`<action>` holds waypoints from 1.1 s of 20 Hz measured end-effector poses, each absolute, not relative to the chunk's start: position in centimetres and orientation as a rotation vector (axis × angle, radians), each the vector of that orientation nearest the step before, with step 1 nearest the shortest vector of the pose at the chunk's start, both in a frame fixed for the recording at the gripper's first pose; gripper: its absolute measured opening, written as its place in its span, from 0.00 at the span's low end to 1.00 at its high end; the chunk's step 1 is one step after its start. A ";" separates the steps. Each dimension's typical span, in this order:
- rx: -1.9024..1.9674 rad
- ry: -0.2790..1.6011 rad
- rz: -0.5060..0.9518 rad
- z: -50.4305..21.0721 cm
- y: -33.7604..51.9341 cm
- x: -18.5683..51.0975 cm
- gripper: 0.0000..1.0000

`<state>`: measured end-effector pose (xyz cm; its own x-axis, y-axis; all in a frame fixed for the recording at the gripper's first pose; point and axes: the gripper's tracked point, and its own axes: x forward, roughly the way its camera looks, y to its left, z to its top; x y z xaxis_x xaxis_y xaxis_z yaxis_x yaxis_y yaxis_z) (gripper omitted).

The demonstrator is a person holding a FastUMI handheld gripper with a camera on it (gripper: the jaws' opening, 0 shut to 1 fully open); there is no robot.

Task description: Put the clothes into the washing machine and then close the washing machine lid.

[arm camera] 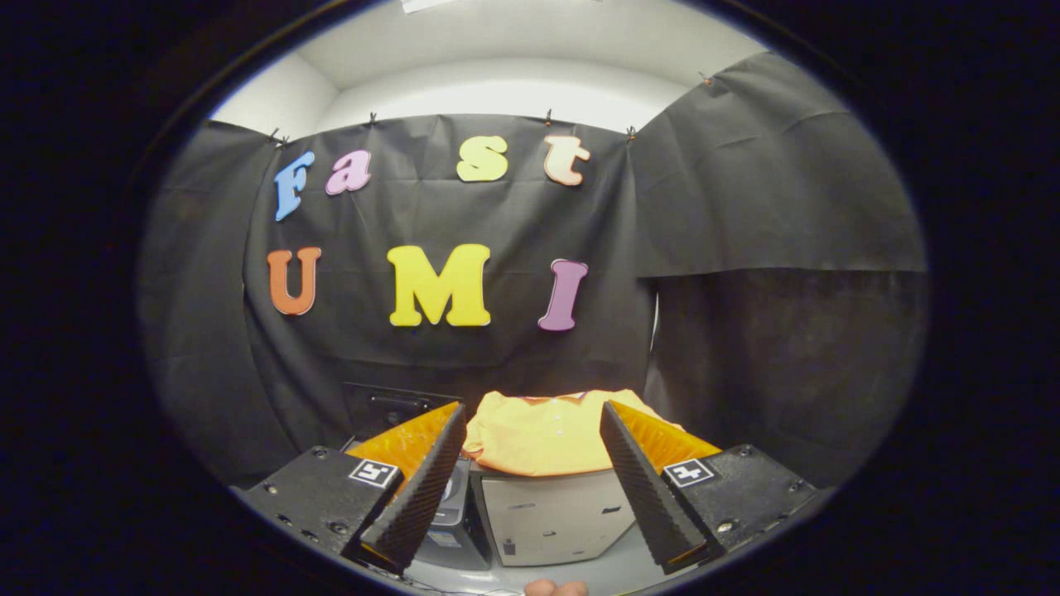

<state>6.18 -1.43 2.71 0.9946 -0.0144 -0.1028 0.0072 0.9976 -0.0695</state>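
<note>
Soft matt cloth shirt [542,439] lies on a smooth plastic-looking box [555,517]; the gripper [530,430], fingers apart, has ridged pads [638,488].

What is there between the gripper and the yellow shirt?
Nothing: in the gripper view the open gripper hangs apart from the yellow shirt, which lies on a light box beyond the fingers.

Open air between tool [530,451] and clothes [542,439].

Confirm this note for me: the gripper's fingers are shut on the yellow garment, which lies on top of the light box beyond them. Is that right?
Not quite. In the gripper view the gripper is open, its fingers spread apart and holding nothing. The yellow garment does lie on top of the light box beyond them, seen through the gap between the fingers.
</note>
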 end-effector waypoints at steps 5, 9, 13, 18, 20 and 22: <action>-0.085 0.194 0.043 1.0 -2.1 12.4 1.00; -0.080 0.237 0.047 -0.5 -3.3 16.8 1.00; -0.100 0.268 0.044 -1.6 -4.3 20.5 1.00; -0.113 0.328 0.045 -3.6 -4.9 24.2 1.00; -0.107 0.360 0.041 -4.7 -5.2 25.8 1.00; -0.099 0.394 0.037 -5.9 -5.7 27.4 1.00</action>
